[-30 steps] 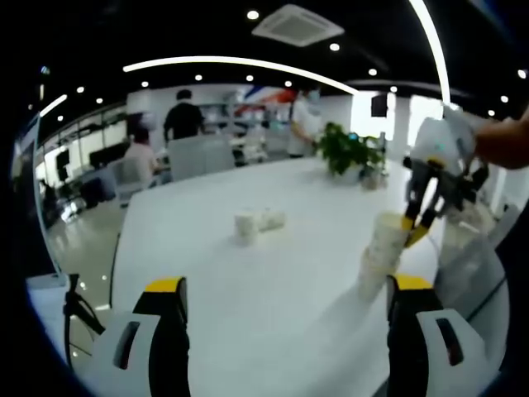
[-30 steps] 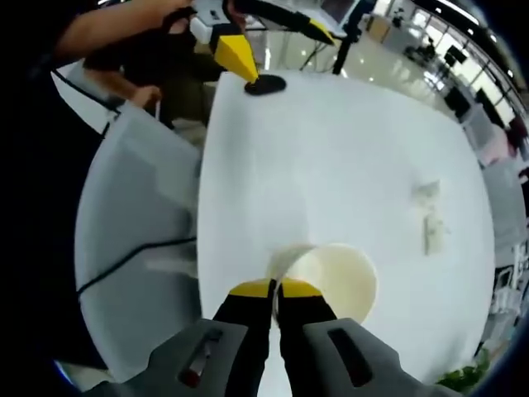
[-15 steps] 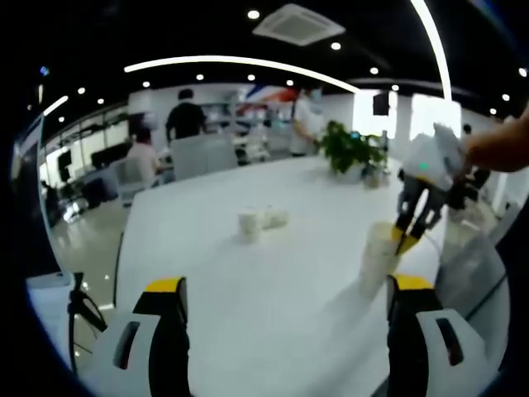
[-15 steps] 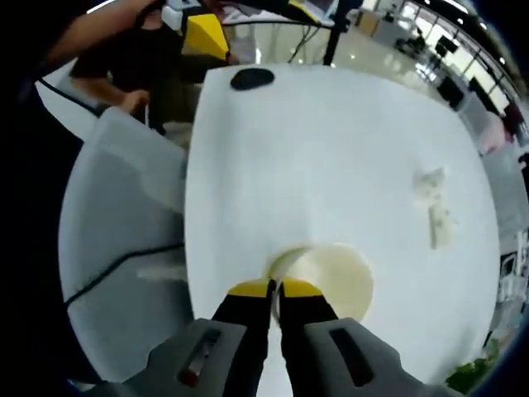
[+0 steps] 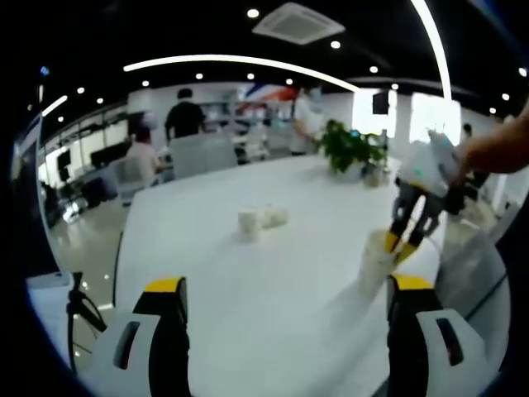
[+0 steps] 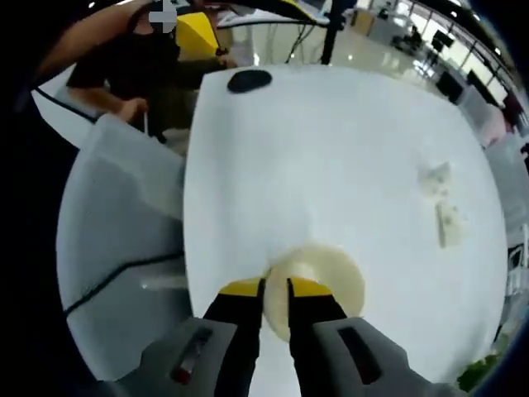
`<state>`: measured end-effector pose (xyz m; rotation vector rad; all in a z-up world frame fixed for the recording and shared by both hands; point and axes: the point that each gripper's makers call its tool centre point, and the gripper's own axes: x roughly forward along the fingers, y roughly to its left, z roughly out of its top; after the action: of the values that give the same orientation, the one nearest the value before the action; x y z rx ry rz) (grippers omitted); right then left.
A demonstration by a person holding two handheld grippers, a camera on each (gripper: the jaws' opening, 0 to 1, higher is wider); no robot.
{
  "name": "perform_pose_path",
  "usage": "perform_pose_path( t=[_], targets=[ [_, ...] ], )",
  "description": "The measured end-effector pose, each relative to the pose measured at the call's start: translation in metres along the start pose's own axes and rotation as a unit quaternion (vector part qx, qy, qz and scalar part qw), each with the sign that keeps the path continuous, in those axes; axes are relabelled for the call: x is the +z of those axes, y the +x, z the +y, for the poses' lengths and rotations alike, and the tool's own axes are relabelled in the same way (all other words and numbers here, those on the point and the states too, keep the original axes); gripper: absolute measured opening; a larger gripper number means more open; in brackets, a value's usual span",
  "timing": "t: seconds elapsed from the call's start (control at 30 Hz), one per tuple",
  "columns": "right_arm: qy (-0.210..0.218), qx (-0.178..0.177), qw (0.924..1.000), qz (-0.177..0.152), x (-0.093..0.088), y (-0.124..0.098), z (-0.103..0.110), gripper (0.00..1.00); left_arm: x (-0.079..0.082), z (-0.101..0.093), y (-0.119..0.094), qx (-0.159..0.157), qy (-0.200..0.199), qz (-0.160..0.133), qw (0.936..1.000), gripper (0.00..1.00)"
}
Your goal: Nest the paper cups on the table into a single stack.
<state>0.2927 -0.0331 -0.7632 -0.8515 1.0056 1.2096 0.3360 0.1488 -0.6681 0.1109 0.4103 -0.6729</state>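
Note:
A stack of cream paper cups (image 5: 374, 263) stands on the white table (image 5: 248, 281) at the right. My right gripper (image 5: 398, 245) reaches down onto its top rim. Seen from above, the stack's top cup (image 6: 326, 277) lies just ahead of my right gripper (image 6: 275, 288), whose jaws stand a little apart astride the near rim. Two loose cups (image 5: 248, 223) (image 5: 274, 217) sit mid-table, one upright and one on its side; they also appear as loose cups (image 6: 442, 203) at the far right. My left gripper (image 5: 288, 285) hovers open over the near table, holding nothing.
A potted plant (image 5: 347, 150) stands at the table's far end, with people and chairs behind it. A grey chair (image 6: 124, 231) is pushed against the table edge. A dark oval object (image 6: 248, 80) lies on the table near a person's arm.
My right gripper's jaws, shut on the top cup's rim before, have parted slightly. The stack has become shorter as the top cup sank in. The left gripper has stayed still.

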Motion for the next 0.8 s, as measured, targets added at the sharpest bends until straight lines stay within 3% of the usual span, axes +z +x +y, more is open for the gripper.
perform_pose_path(
  t=[0.43,0.67,0.8],
  targets=[
    [0.01,-0.008,0.9996,-0.025,-0.001,-0.021,-0.011,0.32,0.0,0.0,0.003,-0.001,0.002,0.0,1.0,0.99],
    [0.052,-0.049,0.9901,-0.121,0.02,-0.053,-0.036,0.5,0.01,-0.004,0.007,-0.004,0.002,-0.012,0.9999,0.99],
    [0.089,-0.091,0.9742,-0.186,0.026,-0.086,-0.059,0.51,0.017,-0.005,0.009,-0.007,-0.004,-0.023,0.9997,0.99]
  ],
)
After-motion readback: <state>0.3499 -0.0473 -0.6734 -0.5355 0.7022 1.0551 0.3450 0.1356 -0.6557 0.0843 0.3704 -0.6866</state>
